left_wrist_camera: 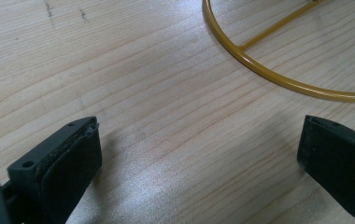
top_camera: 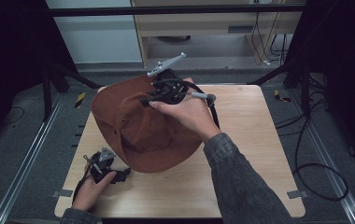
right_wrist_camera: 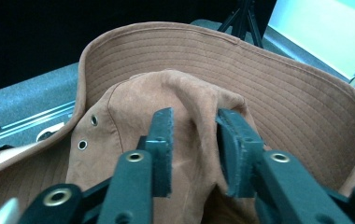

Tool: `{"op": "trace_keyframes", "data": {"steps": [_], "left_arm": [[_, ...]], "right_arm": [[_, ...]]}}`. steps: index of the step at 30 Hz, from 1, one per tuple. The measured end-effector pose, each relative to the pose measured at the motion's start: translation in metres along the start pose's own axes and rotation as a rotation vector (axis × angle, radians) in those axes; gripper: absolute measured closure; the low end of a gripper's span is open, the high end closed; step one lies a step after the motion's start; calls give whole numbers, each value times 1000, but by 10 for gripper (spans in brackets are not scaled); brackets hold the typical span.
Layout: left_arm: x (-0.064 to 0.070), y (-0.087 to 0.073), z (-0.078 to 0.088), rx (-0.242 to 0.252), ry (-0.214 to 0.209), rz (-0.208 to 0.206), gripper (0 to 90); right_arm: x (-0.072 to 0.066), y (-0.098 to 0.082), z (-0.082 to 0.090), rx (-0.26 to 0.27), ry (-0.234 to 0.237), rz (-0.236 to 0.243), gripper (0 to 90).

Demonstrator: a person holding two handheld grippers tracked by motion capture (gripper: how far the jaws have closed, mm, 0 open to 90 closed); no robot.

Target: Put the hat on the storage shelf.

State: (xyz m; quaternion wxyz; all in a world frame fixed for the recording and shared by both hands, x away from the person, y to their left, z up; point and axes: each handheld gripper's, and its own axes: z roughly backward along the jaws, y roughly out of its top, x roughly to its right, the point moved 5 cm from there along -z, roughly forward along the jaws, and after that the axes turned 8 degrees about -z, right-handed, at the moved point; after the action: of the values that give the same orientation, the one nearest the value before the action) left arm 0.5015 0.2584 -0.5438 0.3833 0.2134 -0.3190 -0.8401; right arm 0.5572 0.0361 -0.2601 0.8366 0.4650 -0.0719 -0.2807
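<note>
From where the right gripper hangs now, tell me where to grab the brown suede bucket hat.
Grip the raised fold in the crown of the brown suede bucket hat, coming from above. It stands as a narrow ridge between the right gripper pads, thin enough to pinch; the brim curls up behind.

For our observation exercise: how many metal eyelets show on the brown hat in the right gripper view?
2: the upper eyelet and the lower eyelet, close together on the left of the hat crown. More may be hidden.

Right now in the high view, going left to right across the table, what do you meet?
Left gripper in the person's left hand → brown hat → right gripper over the hat's crown → bare table.
</note>
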Motion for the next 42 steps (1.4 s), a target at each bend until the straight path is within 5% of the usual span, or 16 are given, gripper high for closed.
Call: {"op": "trace_keyframes", "data": {"steps": [23, 42], "left_arm": [[0, 0, 0, 0, 0, 0, 0], [0, 0, 0, 4, 0, -1, 0]], "right_arm": [[8, -2, 24, 59, -56, -25, 326], [61, -48, 99, 175, -230, -136, 110]]}}
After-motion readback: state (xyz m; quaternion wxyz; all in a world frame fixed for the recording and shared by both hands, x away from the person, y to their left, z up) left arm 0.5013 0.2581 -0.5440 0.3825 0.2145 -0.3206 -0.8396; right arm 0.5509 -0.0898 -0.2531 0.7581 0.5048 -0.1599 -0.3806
